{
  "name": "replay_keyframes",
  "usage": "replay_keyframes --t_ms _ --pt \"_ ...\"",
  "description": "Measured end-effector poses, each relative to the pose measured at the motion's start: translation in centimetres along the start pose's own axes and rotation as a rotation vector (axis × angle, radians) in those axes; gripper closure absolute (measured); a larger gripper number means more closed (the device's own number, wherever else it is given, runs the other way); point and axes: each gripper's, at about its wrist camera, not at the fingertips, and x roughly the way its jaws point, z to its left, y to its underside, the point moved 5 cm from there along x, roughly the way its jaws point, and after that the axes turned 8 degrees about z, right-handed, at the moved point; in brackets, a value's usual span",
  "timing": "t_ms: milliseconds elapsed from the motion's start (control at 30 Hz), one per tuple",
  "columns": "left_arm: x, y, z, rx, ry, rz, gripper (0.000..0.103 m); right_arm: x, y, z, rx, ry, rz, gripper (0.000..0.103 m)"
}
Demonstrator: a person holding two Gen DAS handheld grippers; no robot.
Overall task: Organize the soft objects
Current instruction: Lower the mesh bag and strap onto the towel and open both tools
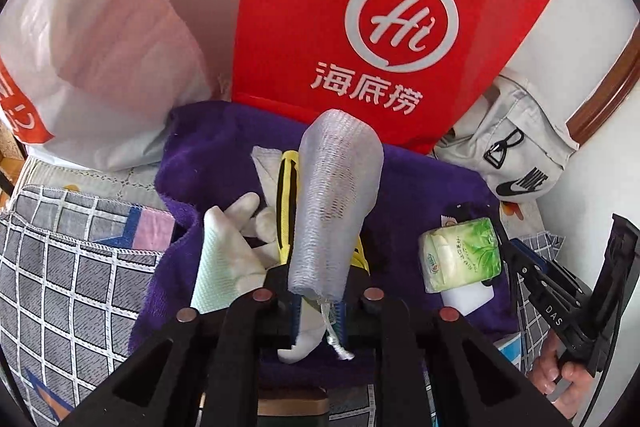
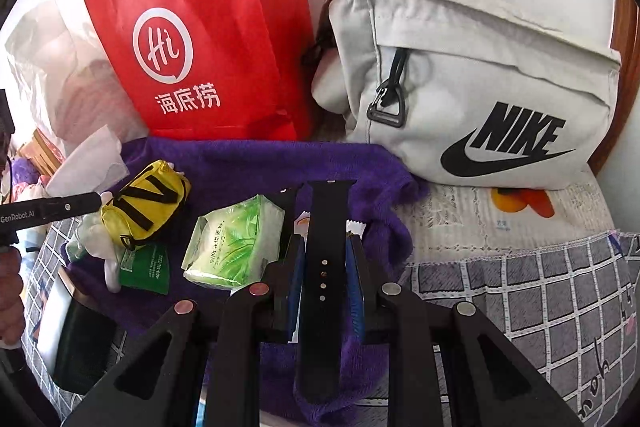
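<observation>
My left gripper (image 1: pixel 318 291) is shut on the drawstring end of a translucent white mesh pouch (image 1: pixel 336 195), which sticks out over a purple towel (image 1: pixel 420 183). Behind the pouch lies a yellow pouch (image 1: pixel 289 183) with black stripes, and a white glove (image 1: pixel 228 255) lies to its left. My right gripper (image 2: pixel 324 259) is shut on a black watch strap (image 2: pixel 325 223), which lies lengthwise between the blue pads above the purple towel (image 2: pixel 248 163). A green tissue pack (image 2: pixel 232 243) sits just left of it, and the yellow pouch (image 2: pixel 144 203) lies further left.
A red paper bag (image 2: pixel 192 47) and a grey Nike bag (image 2: pixel 480 87) stand behind the towel, and a white plastic bag (image 1: pixel 100 47) stands at the far left. A green sachet (image 2: pixel 146 267), white paper (image 2: pixel 92 159) and a dark box (image 2: pixel 80 339) lie left. A checked cloth (image 2: pixel 540 291) covers the front.
</observation>
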Motion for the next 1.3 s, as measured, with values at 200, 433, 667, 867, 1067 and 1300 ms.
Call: replay_keyframes --t_ms 200,433,667,867,1067,1300 --pt "0.7 0.3 -0.4 0.016 -0.006 0.017 0.066 1.2 0.4 0.1 0.002 -0.01 0.04 0.082" --pt "0.5 0.3 -0.9 0.043 -0.013 0.013 0.038 0.9 0.5 -0.1 0.022 -0.008 0.044 0.076" --pt "-0.4 1.0 -1.3 0.041 -0.04 0.035 0.028 -1.3 0.5 -0.2 0.038 -0.01 0.007 0.059" --pt "-2.4 2.3 -1.4 0.028 -0.031 0.027 0.028 -3.8 0.9 1.0 0.019 -0.004 -0.012 0.056" --pt "-5.2 4.8 -1.9 0.034 -0.053 0.001 0.028 -7.5 2.3 2.4 0.028 0.006 -0.045 0.032" --pt "-8.9 8.3 -3.0 0.046 -0.064 -0.034 0.028 -11.3 5.3 4.6 0.021 0.063 -0.045 0.022"
